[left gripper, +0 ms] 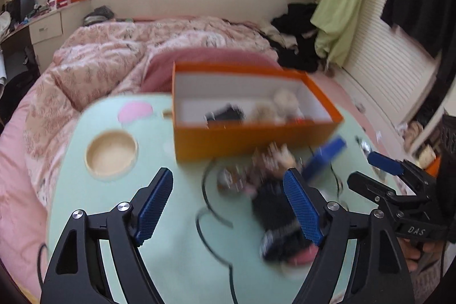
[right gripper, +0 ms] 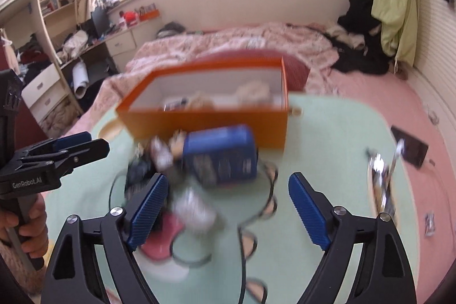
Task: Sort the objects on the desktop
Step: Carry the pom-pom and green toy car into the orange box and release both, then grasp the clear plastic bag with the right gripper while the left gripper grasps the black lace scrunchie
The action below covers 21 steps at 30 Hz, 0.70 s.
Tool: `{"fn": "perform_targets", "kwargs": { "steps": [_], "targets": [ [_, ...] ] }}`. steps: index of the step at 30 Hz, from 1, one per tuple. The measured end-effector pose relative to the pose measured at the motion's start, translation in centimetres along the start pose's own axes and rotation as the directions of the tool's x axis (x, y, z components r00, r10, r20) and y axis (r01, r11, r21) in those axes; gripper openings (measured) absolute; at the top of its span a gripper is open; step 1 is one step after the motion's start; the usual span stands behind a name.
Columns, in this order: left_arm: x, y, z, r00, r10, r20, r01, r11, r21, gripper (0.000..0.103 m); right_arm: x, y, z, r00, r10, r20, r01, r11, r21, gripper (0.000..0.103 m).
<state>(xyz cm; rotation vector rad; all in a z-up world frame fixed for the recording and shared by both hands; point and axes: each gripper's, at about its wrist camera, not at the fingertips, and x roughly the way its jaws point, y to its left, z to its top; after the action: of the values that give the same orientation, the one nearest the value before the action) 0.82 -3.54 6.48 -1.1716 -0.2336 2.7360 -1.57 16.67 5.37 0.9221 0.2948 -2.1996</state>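
Left wrist view
left tool (left gripper: 228, 207): blue ribbed pads spread wide, nothing between them touching either pad; it hangs over the near part of the mint-green tabletop (left gripper: 171, 247).
orange box (left gripper: 250, 107): open-topped, white inside, on the far side of the tabletop; it holds a dark item and pale fluffy items, too blurred to name.
pile of small things (left gripper: 273, 184): on the tabletop just near of the box, to the right of the left tool's middle; blurred, with a dark pouch and something pink at its near end.
black cable (left gripper: 205, 221): loops across the tabletop between the pads.
round wooden recess (left gripper: 111, 154): set in the tabletop, left of the box.
right tool (left gripper: 359, 158): at the right edge, pads apart; its black body reads "DAS".

Right wrist view
right tool (right gripper: 228, 207): pads wide apart, gripping nothing, above the pile.
blue carton (right gripper: 221, 153): lies against the near wall of the orange box (right gripper: 199, 118); its print is too blurred to read.
pink item (right gripper: 162, 238): beside the left pad, near edge of the pile.
metal object (right gripper: 382, 178): shiny, at the right of the tabletop, well apart from the pile.
left tool (right gripper: 82, 144): at the left edge, held by a hand (right gripper: 25, 227); its body reads "GenRobot.AI".
bed (right gripper: 256, 39): pink quilt, beyond the tabletop.
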Motion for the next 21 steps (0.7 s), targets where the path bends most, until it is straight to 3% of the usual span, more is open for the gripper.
{"fn": "perform_targets", "kwargs": {
  "steps": [4, 7, 9, 12, 15, 21],
  "targets": [
    [0.3, -0.9, -4.3, 0.997, -0.022, -0.072, 0.022, 1.0, -0.002, 0.08, 0.2, -0.2, -3.5, 0.997, -0.039, -0.063, 0.038, 0.999, -0.012, 0.087],
    [-0.1, -1.7, -6.1, 0.996, -0.033, -0.077, 0.034, 0.999, 0.014, 0.08, 0.5, 0.0, -5.9, 0.993, -0.076, -0.093, 0.072, 0.997, -0.038, 0.089],
    [-0.3, -2.0, -6.5, 0.998, 0.001, -0.062, 0.001, 0.999, 0.033, 0.08, 0.8, 0.6, -6.5, 0.988, -0.124, -0.09, 0.116, 0.989, -0.089, 0.1],
    [0.7, -1.6, -7.0, 0.994, 0.053, -0.097, -0.05, 0.998, 0.028, 0.081, 1.2, 0.5, -6.4, 0.985, -0.139, -0.099, 0.13, 0.987, -0.089, 0.103],
    [1.2, -2.3, -8.1, 0.981, 0.186, -0.048, -0.18, 0.978, 0.103, 0.103, 1.2, 0.5, -6.5, 0.985, -0.144, -0.095, 0.136, 0.987, -0.086, 0.103],
    [1.4, -1.9, -8.0, 0.987, 0.157, -0.041, -0.152, 0.983, 0.105, 0.103, 1.3, 0.6, -6.7, 0.986, -0.138, -0.095, 0.129, 0.987, -0.091, 0.103]
  ]
}}
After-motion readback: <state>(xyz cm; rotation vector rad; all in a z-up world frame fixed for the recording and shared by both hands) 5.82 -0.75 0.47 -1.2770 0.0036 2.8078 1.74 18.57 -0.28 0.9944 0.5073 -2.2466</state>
